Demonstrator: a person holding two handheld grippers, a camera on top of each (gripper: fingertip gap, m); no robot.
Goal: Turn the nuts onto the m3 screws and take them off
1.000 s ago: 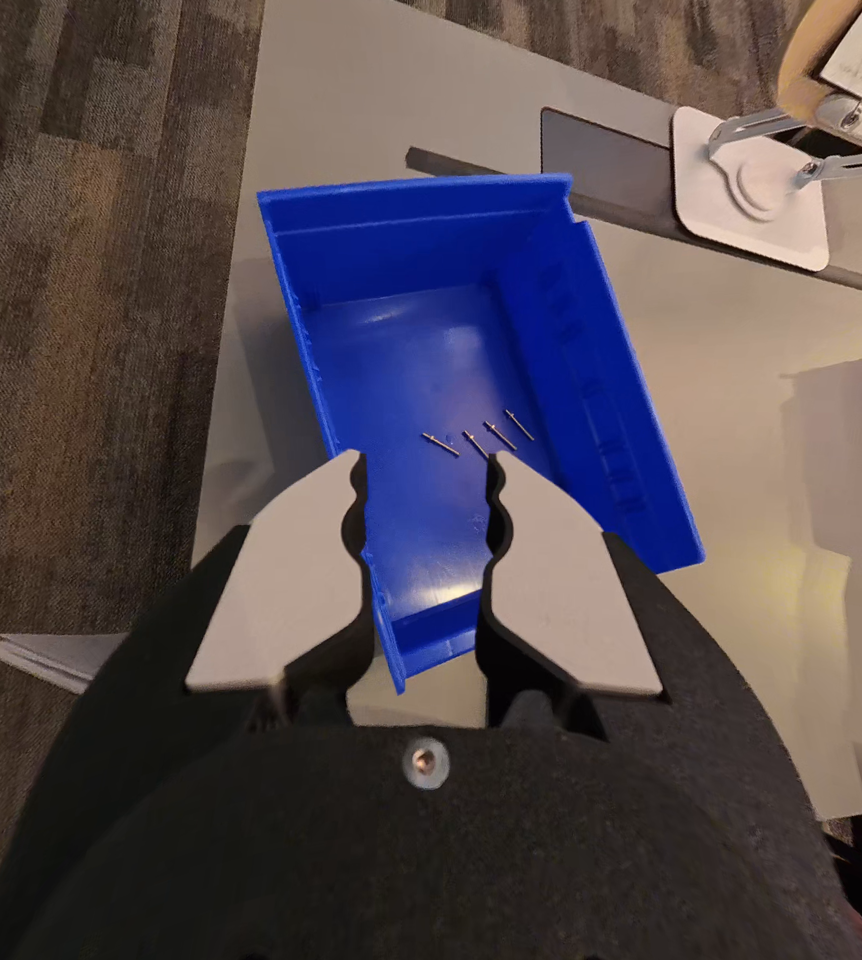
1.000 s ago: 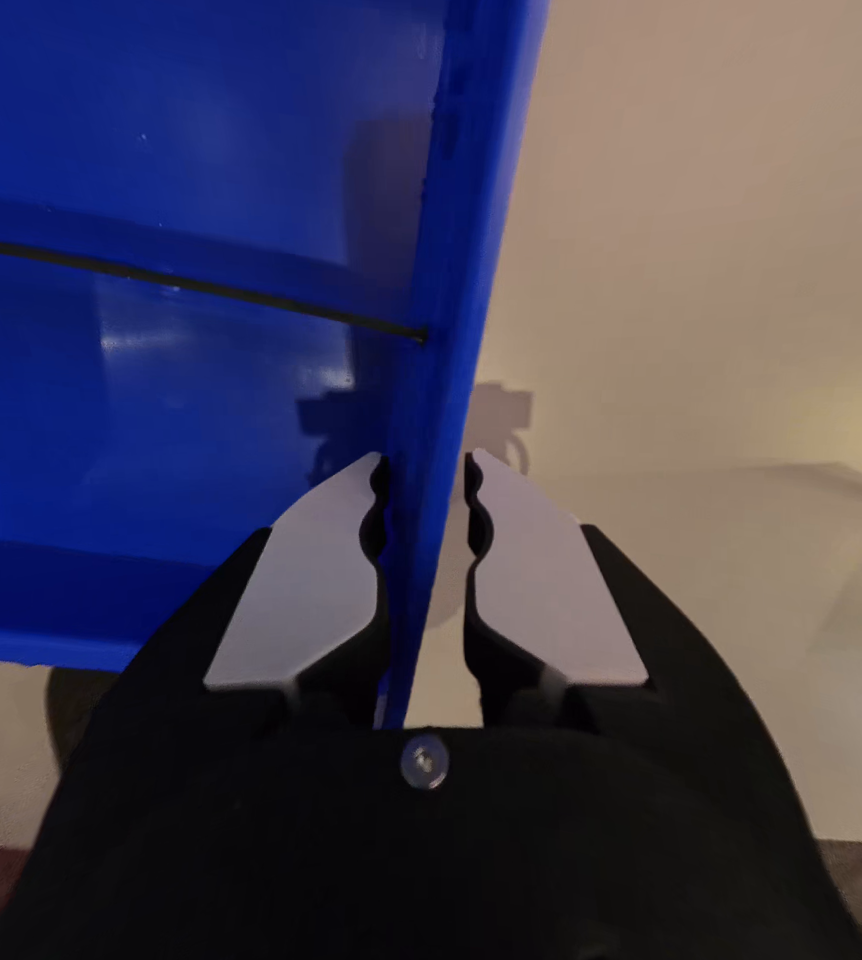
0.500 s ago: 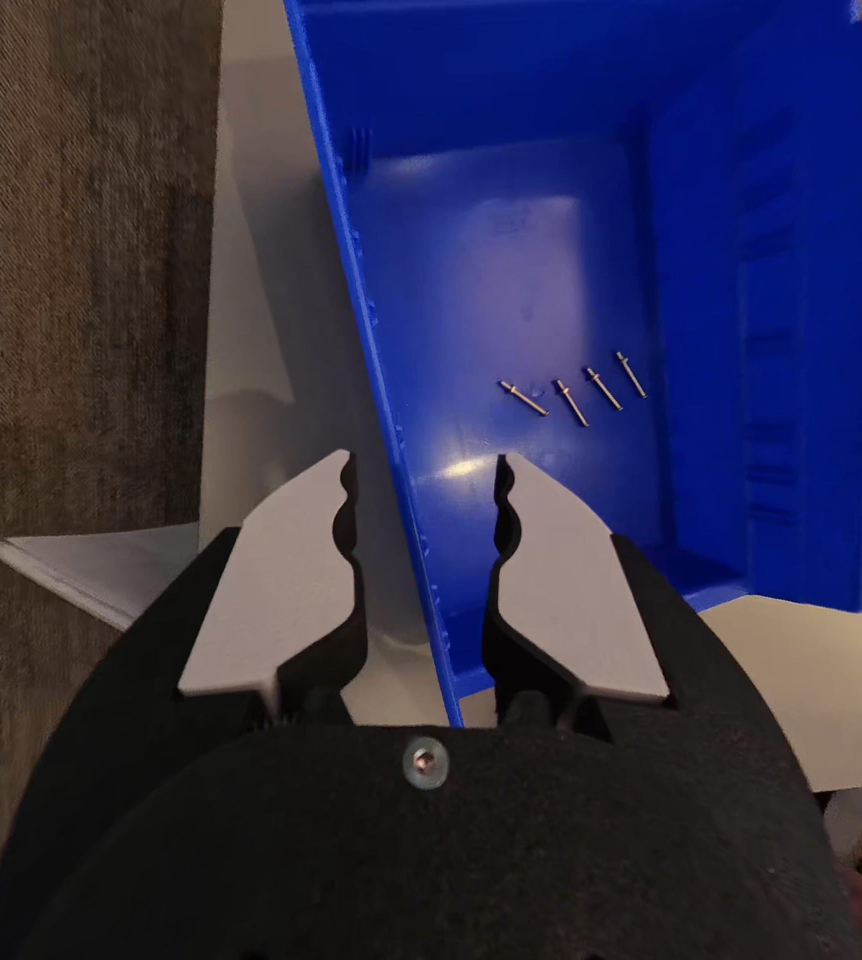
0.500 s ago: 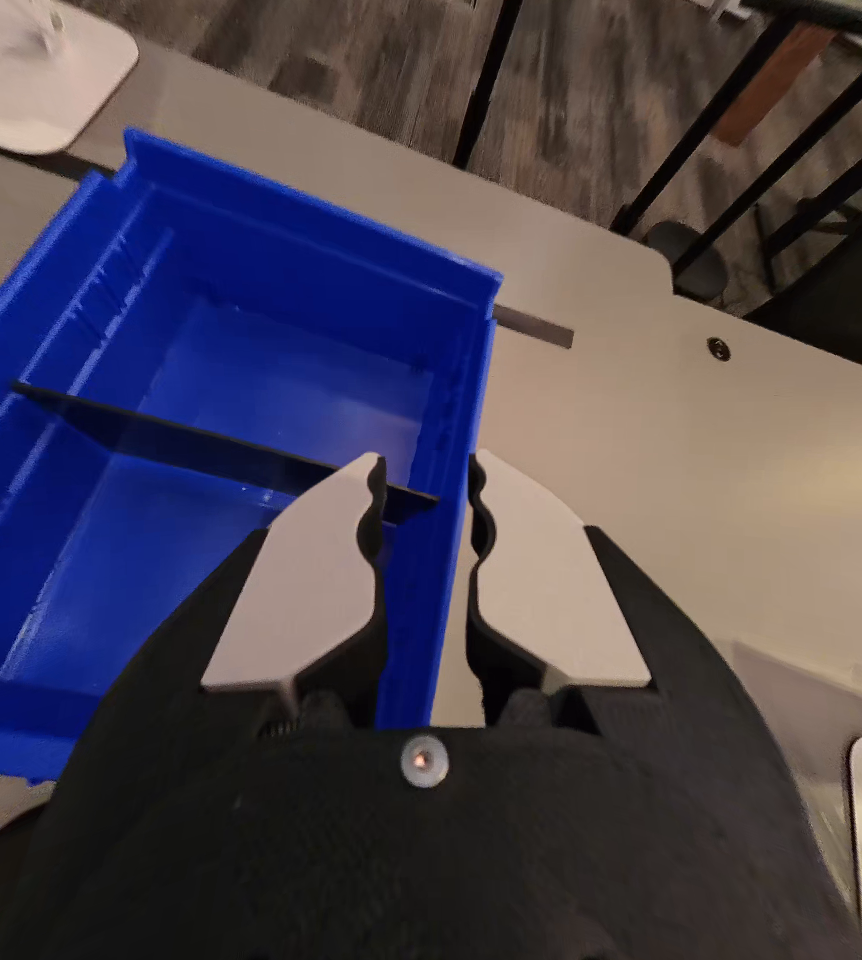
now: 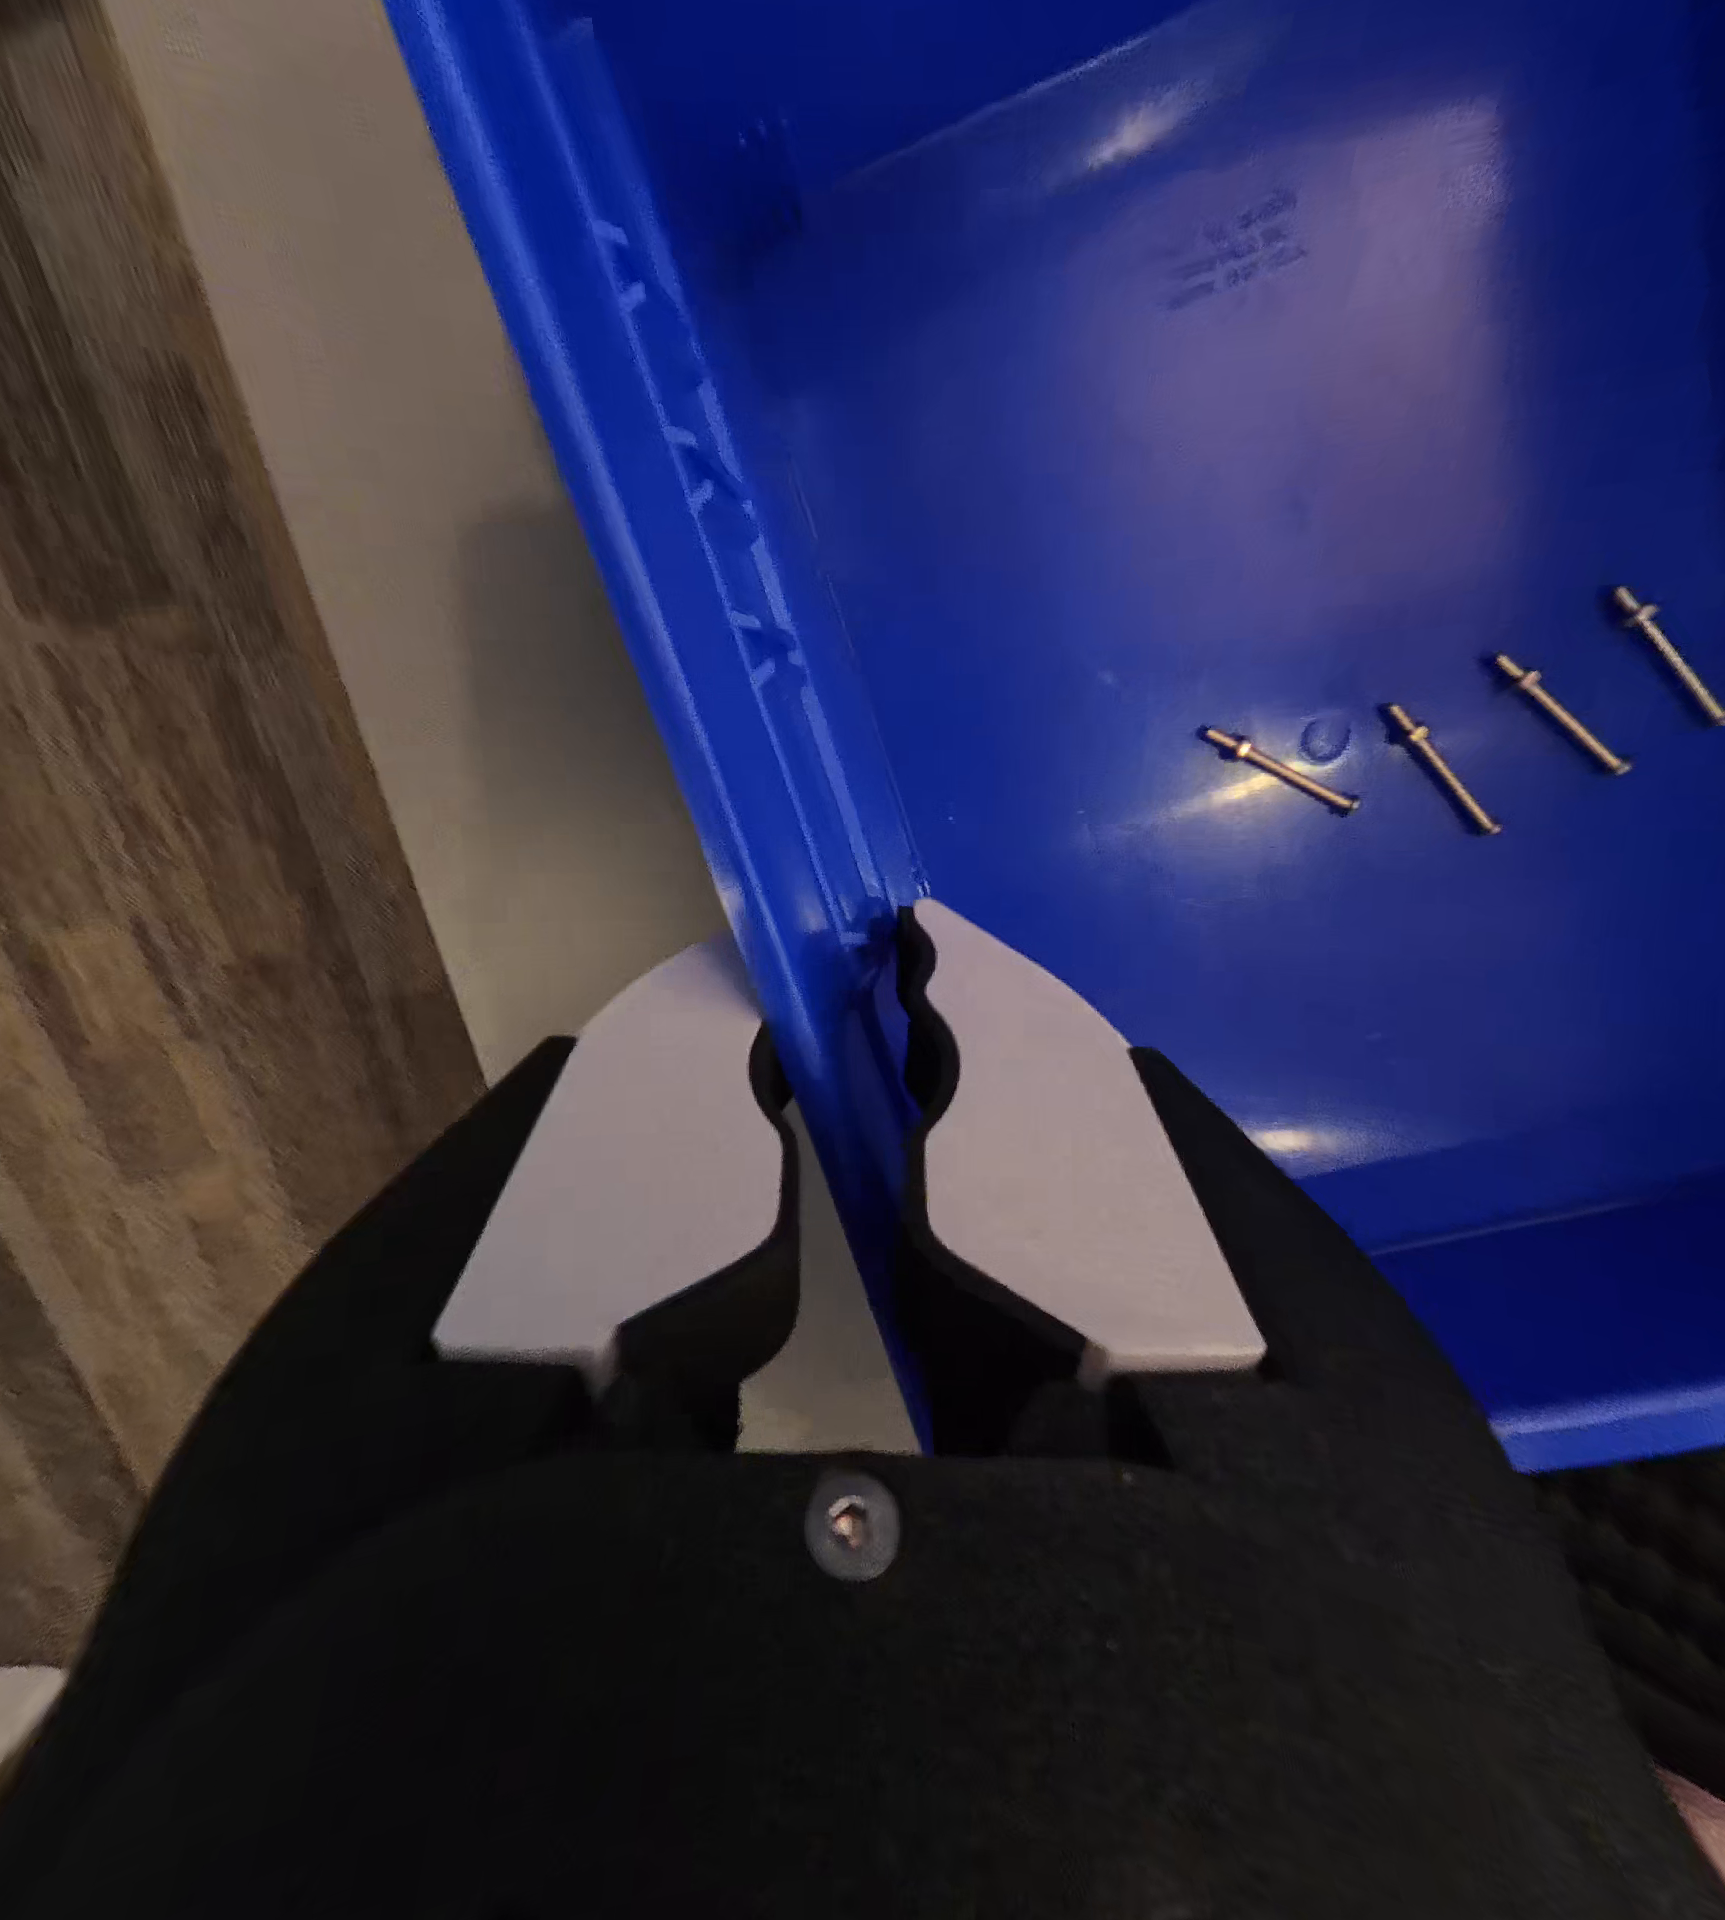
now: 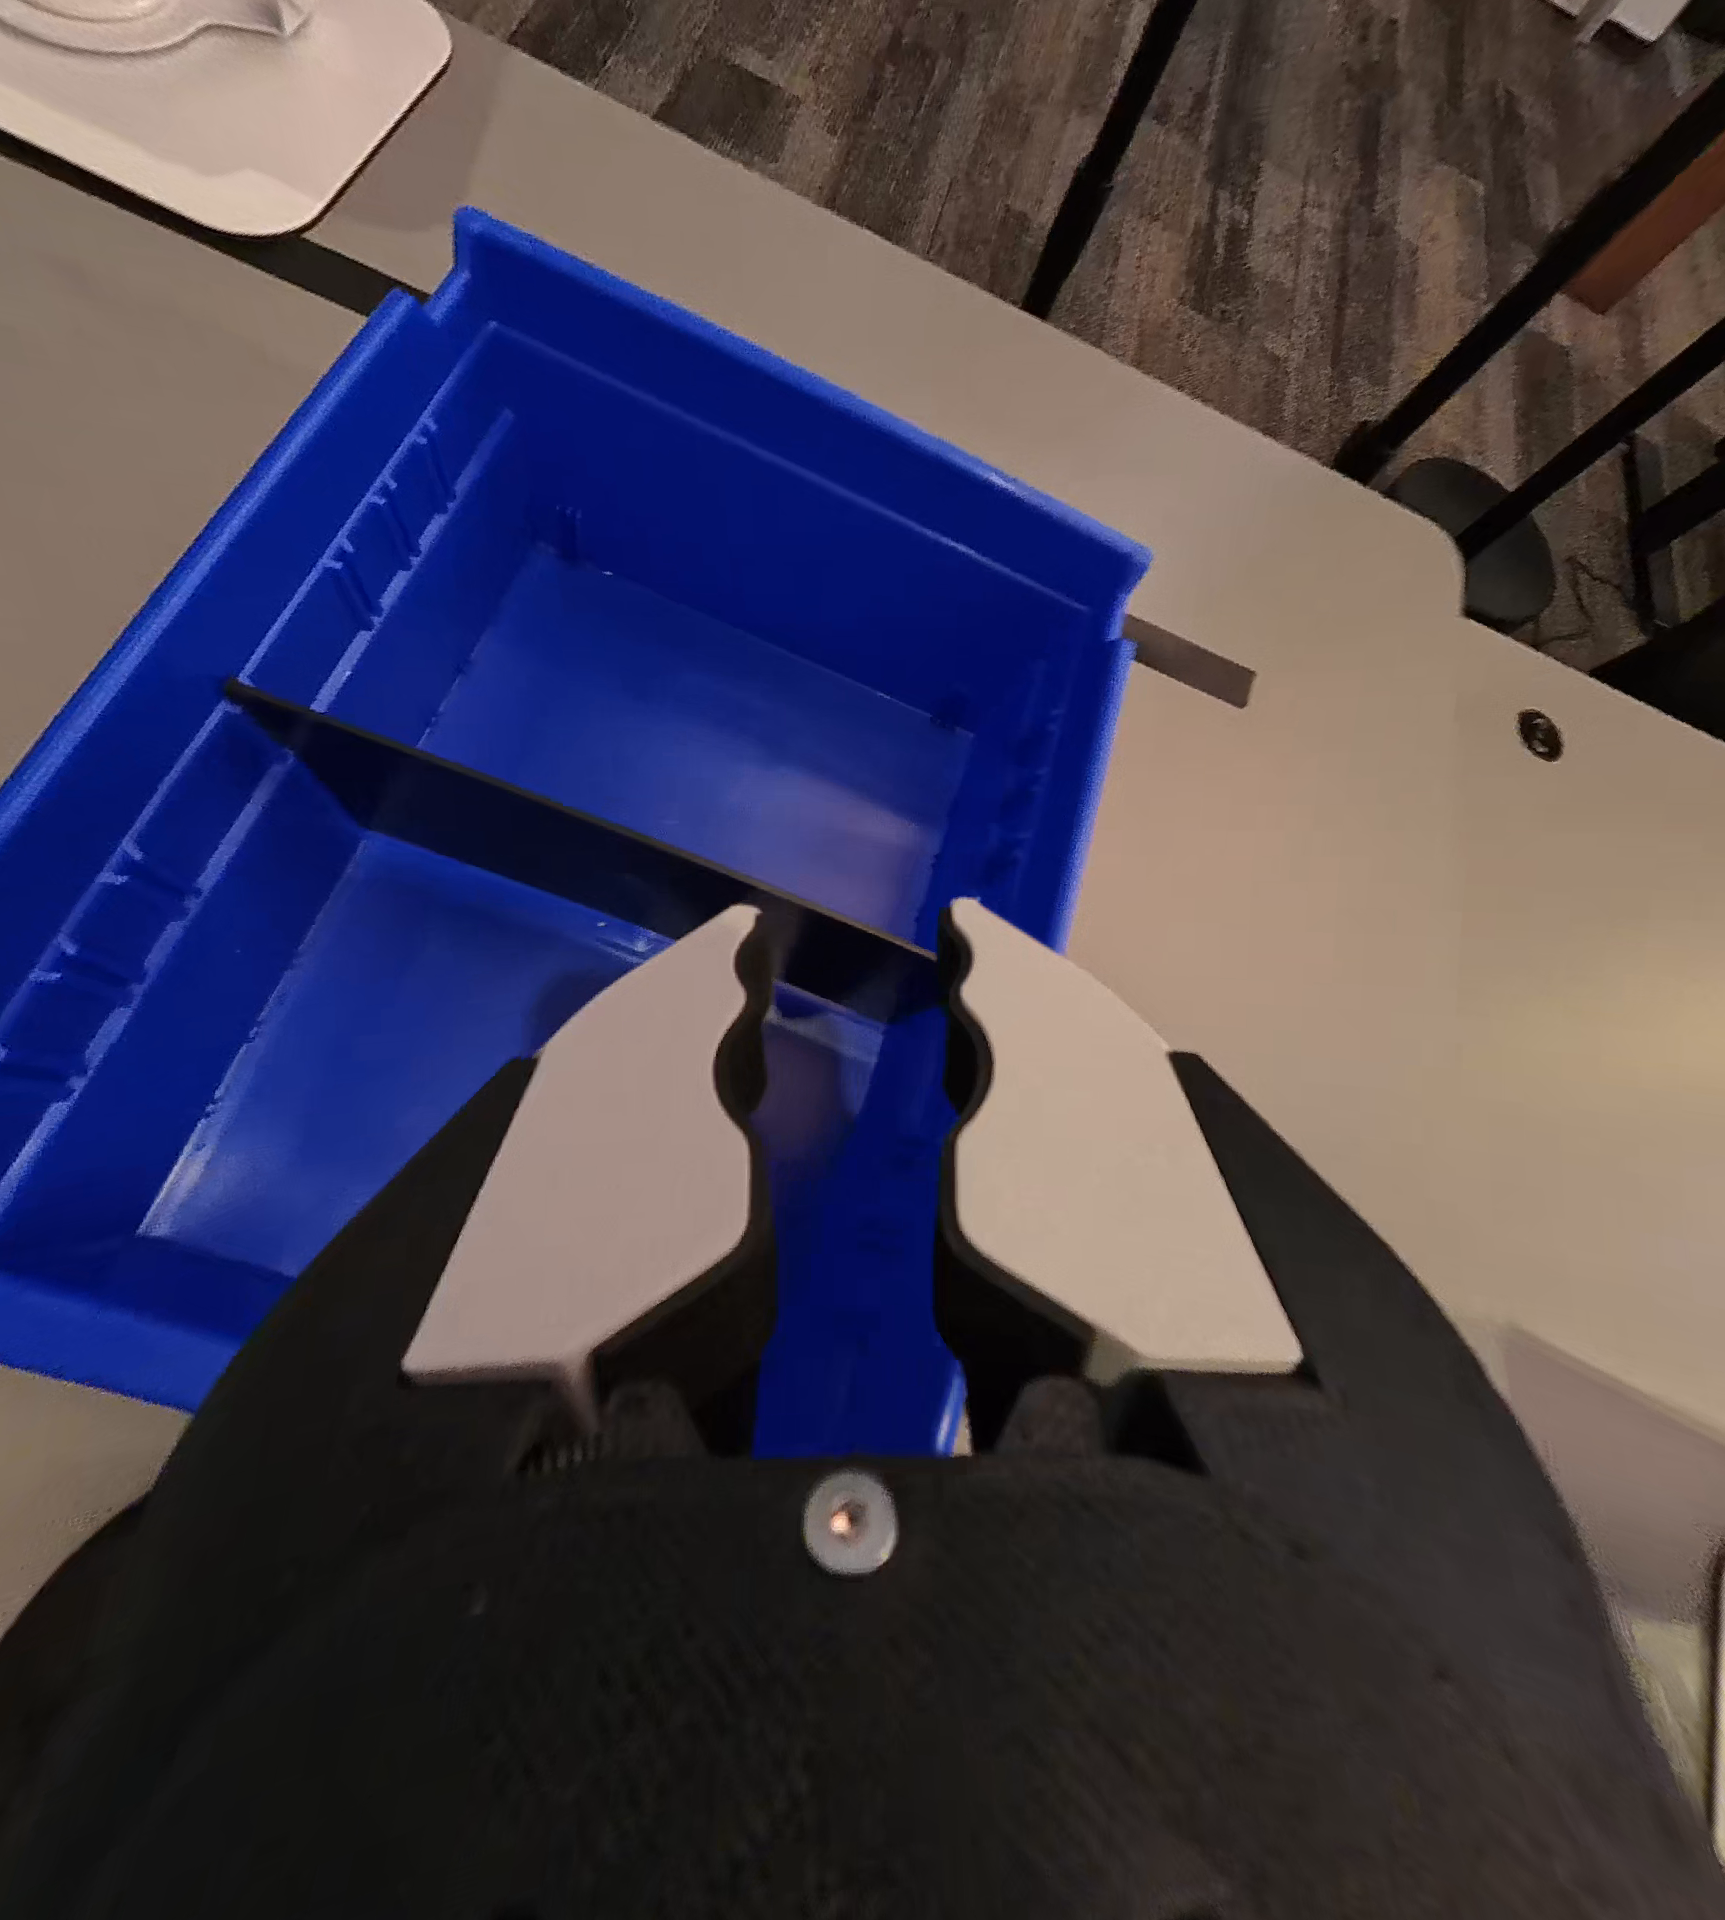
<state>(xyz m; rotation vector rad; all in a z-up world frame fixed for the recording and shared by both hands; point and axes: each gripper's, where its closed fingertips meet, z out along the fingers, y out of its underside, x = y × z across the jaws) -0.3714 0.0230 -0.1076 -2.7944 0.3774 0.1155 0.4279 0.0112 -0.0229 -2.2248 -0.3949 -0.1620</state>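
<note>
Several thin m3 screws [image 5: 1440, 769], each with a small nut near its head, lie in a row on the floor of a blue bin [image 5: 692, 468]. My left gripper [image 5: 822, 935] is shut on this bin's left wall, one finger outside and one inside. In the right wrist view a second blue bin [image 6: 785, 384] has a black divider [image 6: 525, 800], and both compartments look empty. My right gripper [image 6: 850, 914] is open, its fingers on either side of that bin's right wall near the divider's end, not pressing on it.
Both bins stand on a grey table [image 6: 1357, 935]. Carpet floor [image 5: 58, 727] lies just left of the left bin. A white pad [image 6: 162, 104] sits at the table's far left. Black chair legs [image 6: 1564, 364] stand beyond the far edge. My right fingertips sit around 80 centimetres from my left ones.
My left gripper has moved in over the bin's left wall and closed on it. The right gripper has drawn back and up from its bin's right wall, its opening unchanged.
</note>
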